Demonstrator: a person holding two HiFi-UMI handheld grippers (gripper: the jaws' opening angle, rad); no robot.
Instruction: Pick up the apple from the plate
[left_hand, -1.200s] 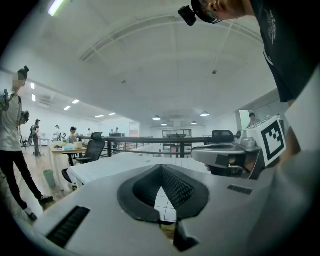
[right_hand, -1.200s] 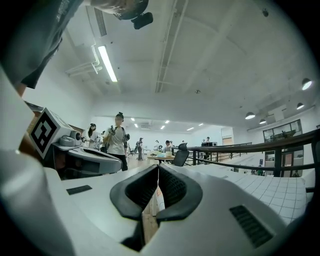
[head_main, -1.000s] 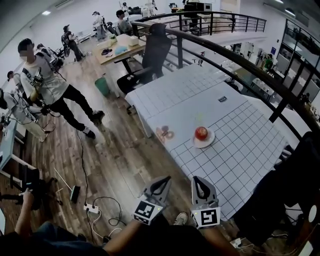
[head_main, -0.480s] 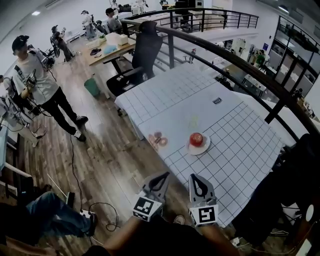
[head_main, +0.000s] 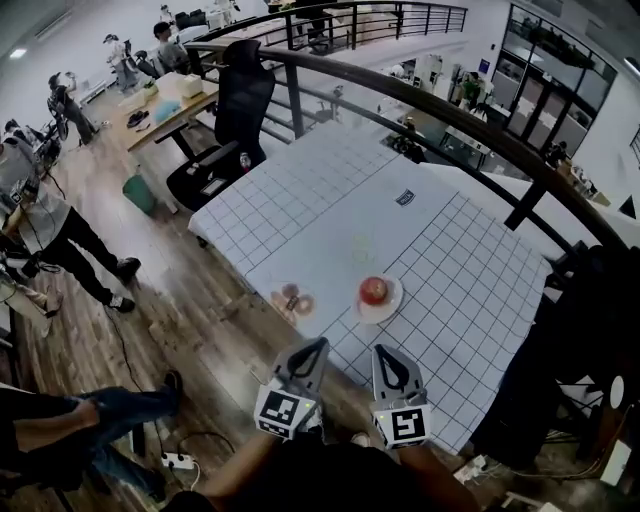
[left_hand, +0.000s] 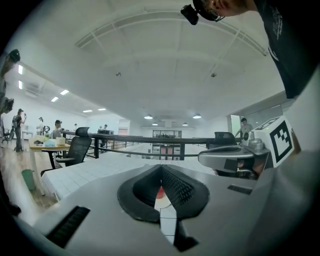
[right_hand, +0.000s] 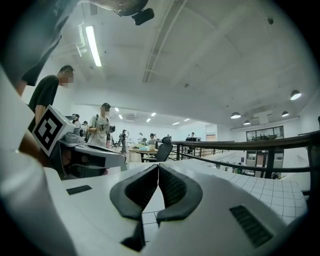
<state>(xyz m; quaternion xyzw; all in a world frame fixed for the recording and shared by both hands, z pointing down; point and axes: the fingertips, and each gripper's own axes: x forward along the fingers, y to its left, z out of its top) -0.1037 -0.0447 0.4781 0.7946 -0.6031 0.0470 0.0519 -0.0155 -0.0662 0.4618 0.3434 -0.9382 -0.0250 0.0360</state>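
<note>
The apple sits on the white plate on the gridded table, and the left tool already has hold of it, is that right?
Not quite. The apple does sit on the white plate on the gridded table, but the left tool has no hold of it: in the head view it is well short of the apple, its jaws shut on nothing.

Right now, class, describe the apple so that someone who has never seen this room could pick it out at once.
Find the white gridded table beside the dark curved railing. Near its front edge sits a white plate with the apple on it. It is the only round red thing; the pinkish pieces to its left lie off the plate.
</note>
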